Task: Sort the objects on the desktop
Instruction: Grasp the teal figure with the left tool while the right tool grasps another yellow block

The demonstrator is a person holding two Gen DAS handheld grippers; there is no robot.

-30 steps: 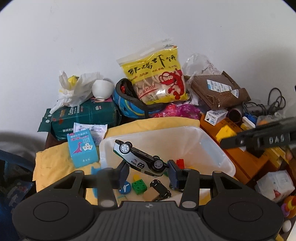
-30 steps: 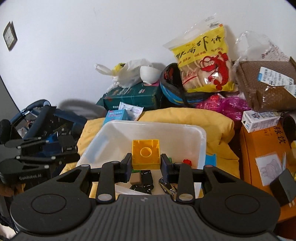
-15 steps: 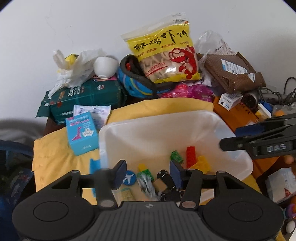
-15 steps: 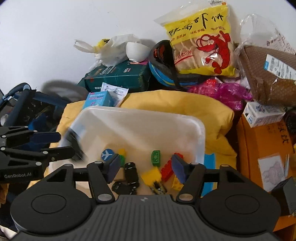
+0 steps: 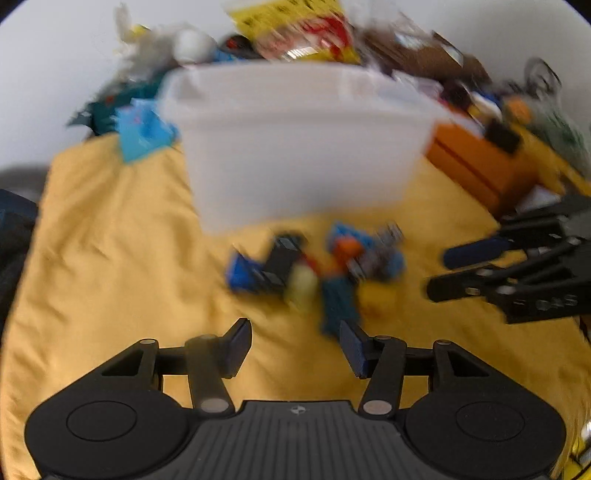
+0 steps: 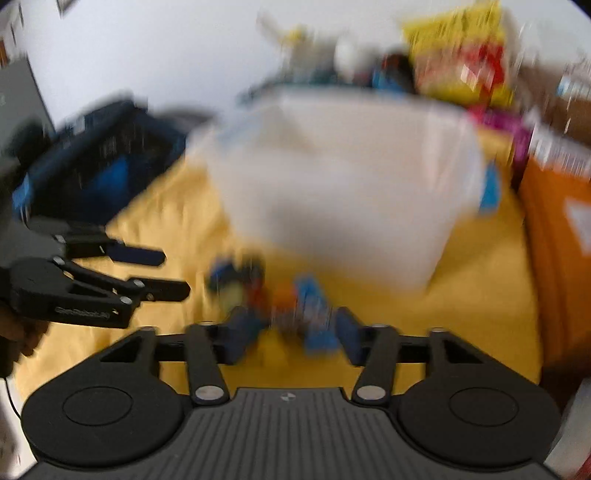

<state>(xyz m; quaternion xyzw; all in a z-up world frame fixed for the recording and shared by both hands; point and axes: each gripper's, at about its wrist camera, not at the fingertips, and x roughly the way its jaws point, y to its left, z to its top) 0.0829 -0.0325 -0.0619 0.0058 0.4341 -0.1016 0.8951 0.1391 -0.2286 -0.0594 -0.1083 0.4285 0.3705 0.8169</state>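
Both views are motion-blurred. A white plastic bin stands on the yellow cloth; it also shows in the right wrist view. A pile of small toys and bricks lies on the cloth in front of it, seen too in the right wrist view. My left gripper is open and empty, just short of the pile. My right gripper is open and empty, close to the pile's near edge. Each gripper shows in the other's view: the right, the left.
Clutter lines the wall behind the bin: a yellow snack bag, a light blue box, a dark green box, brown parcels. An orange box stands to the right. A dark blue crate sits at the left.
Both grippers have pulled back and dropped from above the bin toward the toy pile on the cloth. Earlier the left let go of a toy car and the right a yellow brick.
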